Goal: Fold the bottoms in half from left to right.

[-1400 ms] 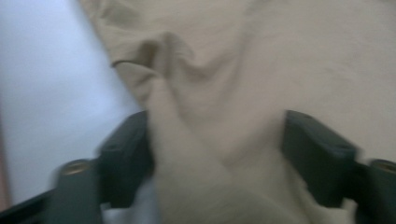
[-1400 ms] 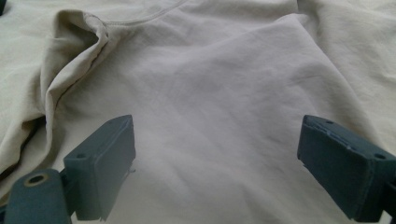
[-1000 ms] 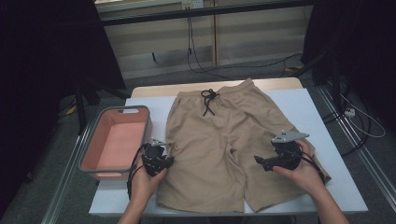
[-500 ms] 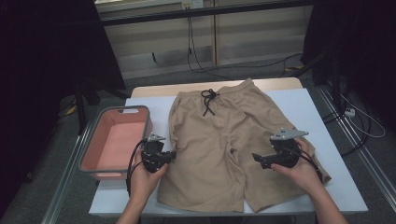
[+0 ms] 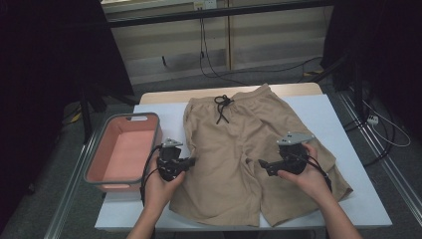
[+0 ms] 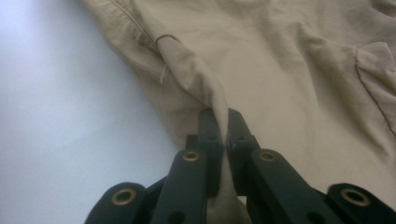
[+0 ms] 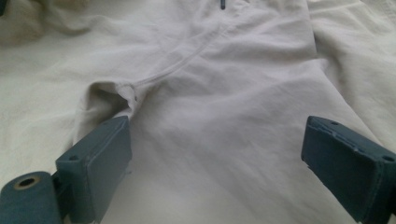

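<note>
The tan shorts (image 5: 244,154) lie flat mid-table, soft and floppy. The left gripper (image 6: 226,126) pinches their 9 o'clock edge; the right gripper (image 7: 215,154) hovers wide near the crotch seam, a good grab spot.

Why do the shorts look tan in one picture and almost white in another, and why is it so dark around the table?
High view: light falls on the table, the room behind stays dark, and the shorts look tan. Right gripper view: the cloth is washed out, nearly white. Left gripper view: the table glares pale blue, and the near gripper parts are blurry.
</note>
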